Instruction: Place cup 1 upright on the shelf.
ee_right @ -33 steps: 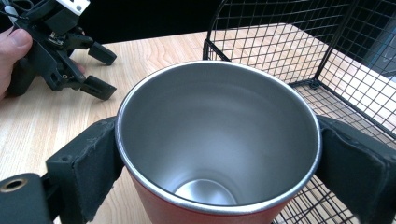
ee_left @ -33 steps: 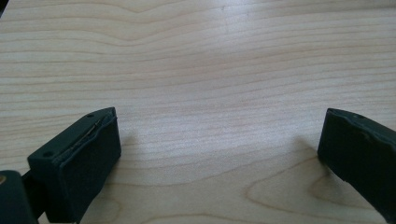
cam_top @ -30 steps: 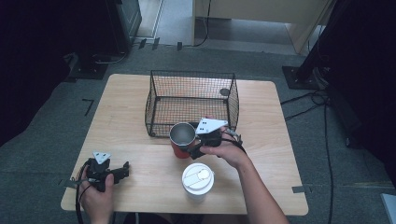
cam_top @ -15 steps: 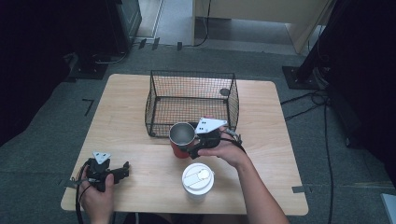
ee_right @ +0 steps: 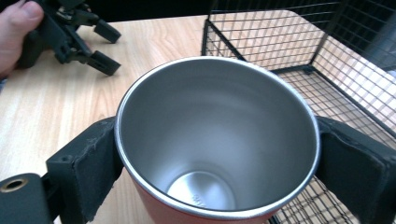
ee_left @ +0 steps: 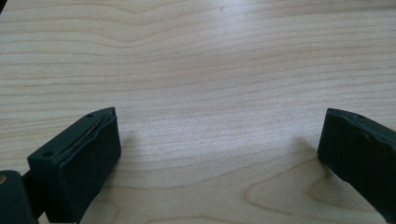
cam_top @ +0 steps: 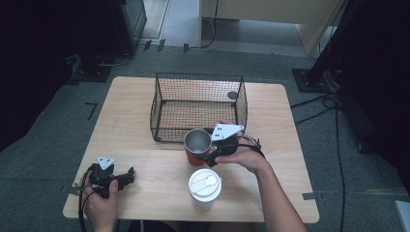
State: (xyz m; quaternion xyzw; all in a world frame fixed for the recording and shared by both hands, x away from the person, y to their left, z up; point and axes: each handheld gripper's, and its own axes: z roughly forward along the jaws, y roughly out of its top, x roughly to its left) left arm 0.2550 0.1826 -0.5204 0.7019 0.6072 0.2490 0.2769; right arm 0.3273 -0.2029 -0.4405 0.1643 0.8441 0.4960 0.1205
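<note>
Inspector A: Nearest us, at the table's (cam_top: 145,188) near left corner, we record the left gripper (cam_top: 126,177) held in a hand (cam_top: 101,205). Its jaws stand wide apart over bare wood, nothing between them.

Inspector B: Confirmed. To its right, near the front edge, we note a white lidded cup (cam_top: 205,186) standing upright, apart from both grippers.

Inspector A: Just beyond it, the right gripper (cam_top: 211,153) is clamped on a red cup (cam_top: 197,146) with a steel lining. The right gripper view shows one jaw pressed to each side of the rim, the cup open and empty.

Inspector B: Agreed. The red cup is upright, just in front of the black wire basket (cam_top: 199,107); we cannot tell whether they touch.

Inspector A: Farthest, the basket sits mid-table toward the far edge.
</note>
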